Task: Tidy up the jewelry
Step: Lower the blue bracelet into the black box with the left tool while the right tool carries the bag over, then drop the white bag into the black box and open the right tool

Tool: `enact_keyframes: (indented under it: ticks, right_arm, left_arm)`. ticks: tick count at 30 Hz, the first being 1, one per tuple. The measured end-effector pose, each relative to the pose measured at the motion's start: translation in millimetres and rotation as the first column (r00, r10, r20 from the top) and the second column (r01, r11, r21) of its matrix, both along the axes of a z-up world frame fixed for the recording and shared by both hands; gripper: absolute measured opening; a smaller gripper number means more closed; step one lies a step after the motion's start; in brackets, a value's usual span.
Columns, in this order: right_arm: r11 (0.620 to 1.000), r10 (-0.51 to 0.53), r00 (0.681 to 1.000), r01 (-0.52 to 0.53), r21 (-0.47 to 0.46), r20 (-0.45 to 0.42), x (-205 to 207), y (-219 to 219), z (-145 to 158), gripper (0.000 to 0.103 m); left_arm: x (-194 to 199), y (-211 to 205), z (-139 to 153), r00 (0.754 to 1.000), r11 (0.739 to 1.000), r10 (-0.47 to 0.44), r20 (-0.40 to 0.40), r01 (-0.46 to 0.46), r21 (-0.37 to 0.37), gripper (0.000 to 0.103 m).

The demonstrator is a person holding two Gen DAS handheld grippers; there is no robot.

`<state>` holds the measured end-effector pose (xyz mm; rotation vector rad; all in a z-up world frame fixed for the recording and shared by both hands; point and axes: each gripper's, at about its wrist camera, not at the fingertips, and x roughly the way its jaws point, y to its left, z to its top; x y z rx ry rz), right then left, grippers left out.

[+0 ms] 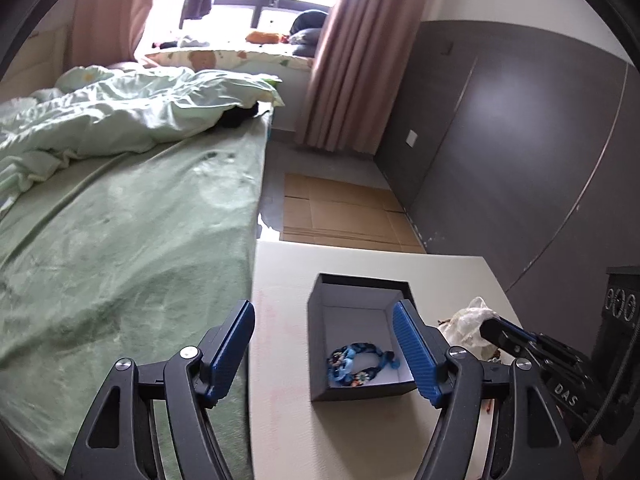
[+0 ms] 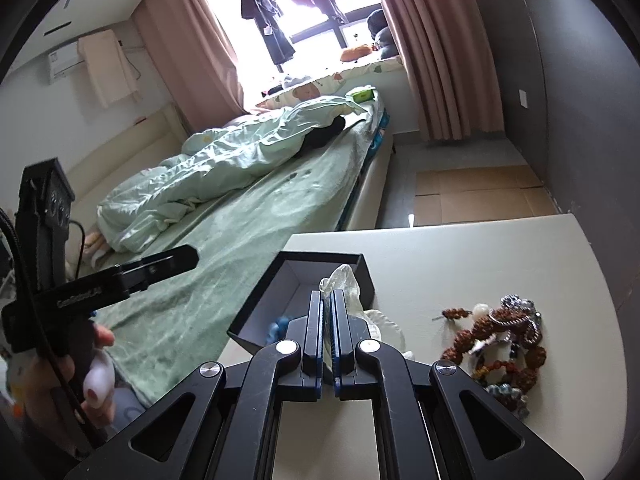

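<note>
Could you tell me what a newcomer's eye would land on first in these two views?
Probably the open dark box on the white table, a blue bracelet lying inside, framed by the open left gripper. Next, the right gripper shut on a crumpled clear bag, with a heap of beaded jewelry to its right.

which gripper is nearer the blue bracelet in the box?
Left. The left gripper hangs open above the blue bracelet in the dark box; the right gripper, shut on a plastic bag, sits beside the box.

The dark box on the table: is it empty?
No: a blue bracelet lies on the floor of the dark box.
</note>
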<state>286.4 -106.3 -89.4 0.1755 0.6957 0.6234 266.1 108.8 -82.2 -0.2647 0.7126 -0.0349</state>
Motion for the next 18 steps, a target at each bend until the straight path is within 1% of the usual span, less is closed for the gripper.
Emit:
enact_keyframes:
  ticks: [4,7,8,11,12,13,14,15,16,17,18]
  right_arm:
    - [0.999,0.03,0.999,-0.03,0.019,-0.012,8.5,13.7,1.1,0.005]
    - [0.998,0.057,0.998,-0.057,0.023,-0.001,14.0,27.0,4.5,0.005]
    - [0.998,0.066,0.998,-0.067,0.023,0.002,17.0,31.9,6.5,0.005]
    - [0.993,0.111,0.994,-0.111,0.038,-0.011,26.1,44.5,8.7,0.005]
    - [0.993,0.117,0.993,-0.117,0.03,-0.02,28.9,48.8,7.8,0.005]
    - [0.993,0.121,0.992,-0.121,0.007,-0.035,32.5,55.0,6.0,0.01]
    - [0.992,0.124,0.991,-0.125,-0.014,-0.058,36.3,60.3,2.9,0.017]
    - [0.992,0.124,0.989,-0.126,-0.023,-0.083,40.2,63.2,-0.5,0.044]
    - [0.993,0.115,0.989,-0.118,-0.026,-0.098,41.8,62.6,-3.2,0.066]
    - [0.995,0.09,0.991,-0.093,-0.023,-0.1,41.7,58.4,-5.3,0.069]
    - [0.997,0.076,0.993,-0.078,-0.019,-0.095,39.7,54.2,-5.7,0.07]
  left_arm:
    - [-13.8,10.6,1.7,1.0,1.0,0.023,0.008,-0.023,0.007,0.073]
    - [-22.1,16.6,1.6,0.999,0.999,0.038,0.009,-0.039,0.018,0.073]
    - [-25.7,19.6,1.2,0.999,0.999,0.041,0.008,-0.041,0.012,0.075]
    - [-33.4,26.8,2.0,0.998,0.998,0.058,0.01,-0.058,0.006,0.086]
    - [-35.8,28.2,2.5,0.998,0.998,0.062,0.014,-0.062,0.007,0.089]
    - [-38.3,28.9,3.5,0.998,0.998,0.065,0.018,-0.065,0.008,0.09]
    - [-39.0,30.0,4.2,0.998,0.998,0.065,0.019,-0.065,0.007,0.092]
    - [-40.4,30.4,4.9,0.998,0.998,0.065,0.021,-0.065,0.007,0.092]
    - [-41.8,30.3,6.3,0.998,0.998,0.064,0.023,-0.065,0.008,0.092]
    - [-42.5,29.9,7.0,0.998,0.998,0.064,0.025,-0.064,0.009,0.092]
    - [-43.3,28.8,7.9,0.998,0.998,0.063,0.027,-0.063,0.009,0.093]
